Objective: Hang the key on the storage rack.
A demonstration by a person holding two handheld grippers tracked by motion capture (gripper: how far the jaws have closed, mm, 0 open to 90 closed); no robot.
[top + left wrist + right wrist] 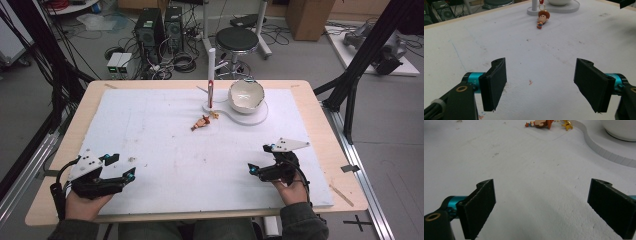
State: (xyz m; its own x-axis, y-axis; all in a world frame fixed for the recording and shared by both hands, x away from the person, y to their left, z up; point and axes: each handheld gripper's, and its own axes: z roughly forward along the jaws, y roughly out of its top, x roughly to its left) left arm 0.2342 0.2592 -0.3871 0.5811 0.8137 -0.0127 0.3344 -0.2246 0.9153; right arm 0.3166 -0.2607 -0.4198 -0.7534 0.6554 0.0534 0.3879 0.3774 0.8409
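Note:
A small cowboy-figure keychain (202, 121) with a gold ring lies on the white mat (150, 130), just in front of a white stand. The keychain (541, 18) shows far ahead in the left gripper view, and the keychain (539, 123) at the top of the right gripper view. The white stand base (250, 118) carries an upright peg (211, 80) and a white bowl (246, 95). My left gripper (119, 167) rests open at the mat's near left, nothing between its jaws. My right gripper (261, 159) rests open at the near right, also holding nothing.
The mat covers most of a wooden table (320, 130). Behind the table stand a black stool (236, 39), computer towers (150, 27) and tangled cables on the floor. Black frame legs (357, 65) rise at the right.

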